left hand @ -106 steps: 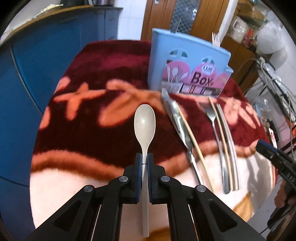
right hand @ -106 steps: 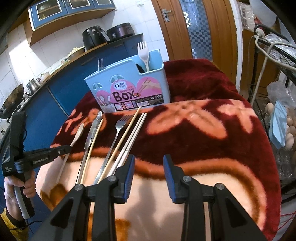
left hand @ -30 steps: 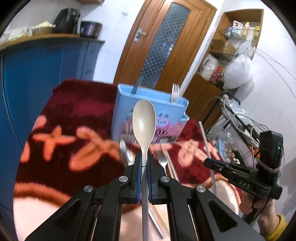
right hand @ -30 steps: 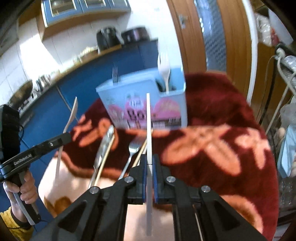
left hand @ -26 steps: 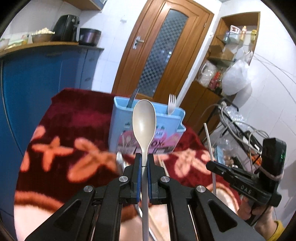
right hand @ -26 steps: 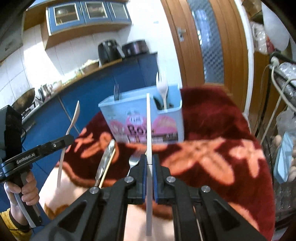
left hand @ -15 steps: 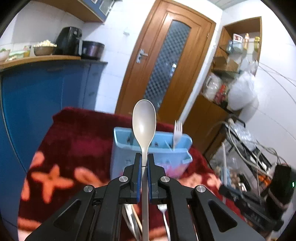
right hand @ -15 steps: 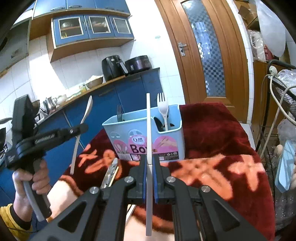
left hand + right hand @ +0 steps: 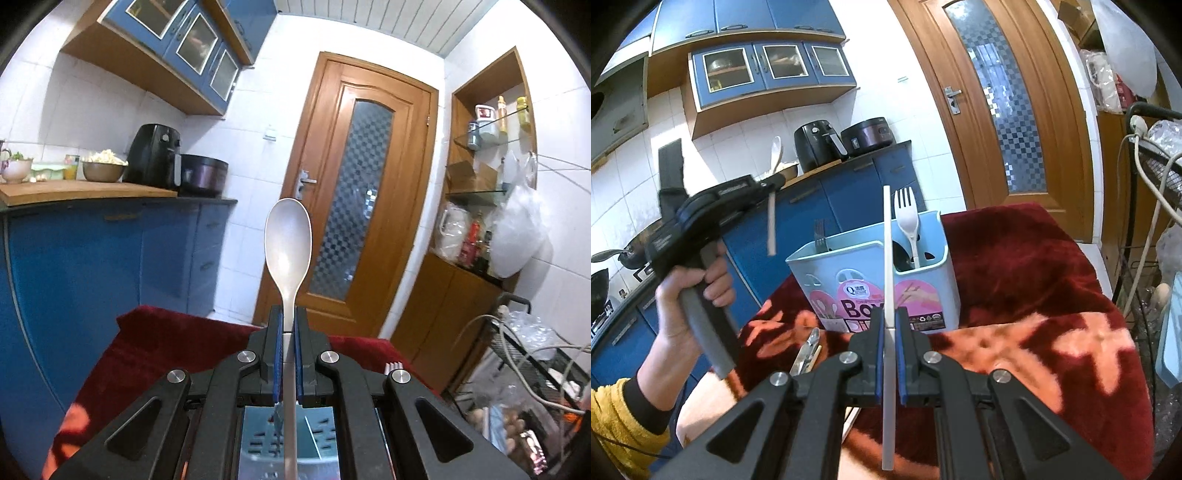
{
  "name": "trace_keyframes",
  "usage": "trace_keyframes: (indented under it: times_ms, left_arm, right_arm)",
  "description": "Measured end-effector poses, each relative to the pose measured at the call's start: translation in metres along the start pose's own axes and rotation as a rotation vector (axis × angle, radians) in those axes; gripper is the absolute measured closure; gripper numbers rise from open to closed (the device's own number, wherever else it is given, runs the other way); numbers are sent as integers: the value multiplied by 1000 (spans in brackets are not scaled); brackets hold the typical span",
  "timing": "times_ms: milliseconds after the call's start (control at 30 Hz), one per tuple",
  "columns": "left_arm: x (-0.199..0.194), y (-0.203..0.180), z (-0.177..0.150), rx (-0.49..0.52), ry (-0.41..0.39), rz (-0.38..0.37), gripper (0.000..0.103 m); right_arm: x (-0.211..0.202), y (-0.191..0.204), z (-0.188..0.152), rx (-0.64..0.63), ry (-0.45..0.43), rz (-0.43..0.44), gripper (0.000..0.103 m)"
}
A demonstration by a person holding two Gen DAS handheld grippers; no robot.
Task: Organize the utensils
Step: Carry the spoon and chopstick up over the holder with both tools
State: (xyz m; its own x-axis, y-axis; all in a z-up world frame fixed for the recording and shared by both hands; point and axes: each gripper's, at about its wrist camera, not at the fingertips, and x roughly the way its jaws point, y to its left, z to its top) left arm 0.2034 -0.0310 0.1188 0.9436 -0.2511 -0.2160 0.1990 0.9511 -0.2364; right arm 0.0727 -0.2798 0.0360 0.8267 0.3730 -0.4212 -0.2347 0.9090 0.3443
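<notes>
The beige spoon (image 9: 289, 243) is smooth matte plastic with an oval bowl and a slim straight handle; it stands upright, bowl at twelve o'clock, pinched at the neck by the left claw (image 9: 289, 328), whose blue ribbed pads are pressed together on it. Beneath that claw, at six o'clock, shows the slotted floor of the pale blue utensil box (image 9: 288, 439).

In the right wrist view the right claw (image 9: 889, 325) pinches a flat white stick-like utensil (image 9: 887, 258), straight and narrow, also pointing to twelve o'clock. Just behind it the utensil box (image 9: 923, 291), glossy plastic with rounded corners and a pink label, holds a white plastic fork (image 9: 907, 218) and a dark metal fork (image 9: 820, 236), tines up. It stands on a plush maroon blanket (image 9: 1015, 266) with orange flower shapes covering the surface. At nine o'clock a hand (image 9: 698, 291) in a fuzzy yellow sleeve (image 9: 617, 424) grips the left tool's handle. At seven o'clock of the box lie metal utensils (image 9: 807, 350), only partly visible.
</notes>
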Motion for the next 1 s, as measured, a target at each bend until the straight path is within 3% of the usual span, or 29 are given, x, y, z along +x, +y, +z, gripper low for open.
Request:
trace_keyframes:
  times_ms: [300,600,833,1000]
  left_arm:
    - [23,3,-14,46,-64,82,98]
    - [26,3,-41,64,-50,82,98]
    - [28,9,-46,41,-26,61,98]
    - [32,11,-50,37,-18,56,98]
  right_arm:
    - [10,-5,14,-32,-17,-15,96]
    - [34,-9,50,-27,-104,-28,96]
    - [58,-8,81,-24,-195,-10,96]
    - [77,-7,92,-29,-215,-2,96]
